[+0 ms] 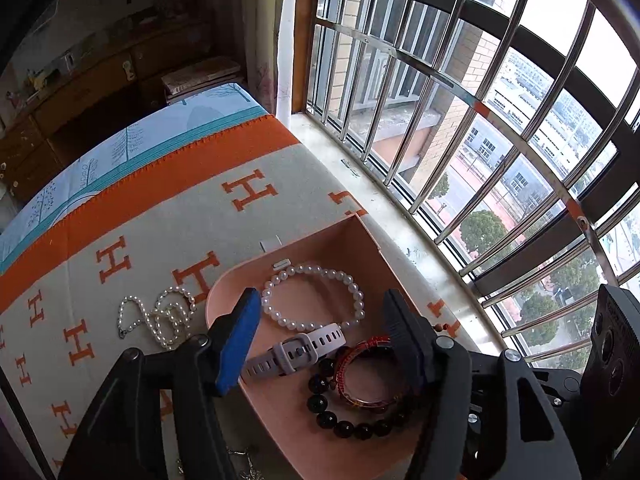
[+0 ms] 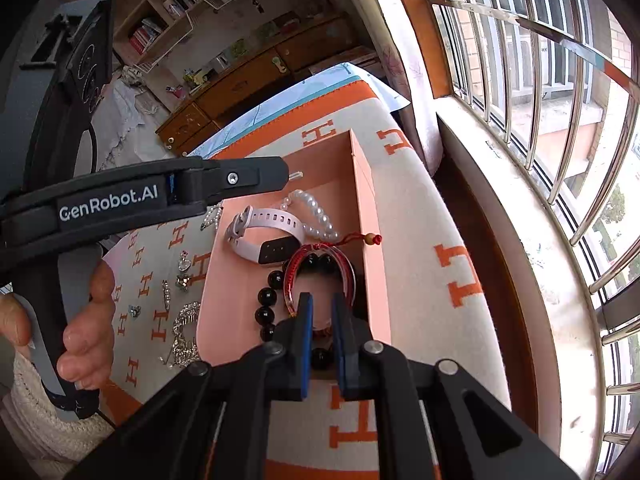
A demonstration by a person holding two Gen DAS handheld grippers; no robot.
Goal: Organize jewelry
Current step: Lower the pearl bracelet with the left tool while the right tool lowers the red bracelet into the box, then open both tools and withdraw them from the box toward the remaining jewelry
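The left gripper stands with its jaws wide apart over the near end of the pink tray, nothing pressed between its pads; the pale watch and the red bangle lie in the tray below the gap. The right gripper is nearly closed, its two blue-edged fingers pinched on the near rim of the red bangle, which stands tilted up from the tray floor with its opening facing the camera. Around and under the bangle curves the string of black beads, running from near to far along the bangle's left side. Farther in, the watch lies with its strap looped, its long axis running left to right and its dark face toward the right. Beyond it the pearl bracelet stretches diagonally from far left to near right. Left of the tray, on the orange-lettered blanket, lie a pearl necklace and several small silver pieces. A hand grips the left tool's handle.
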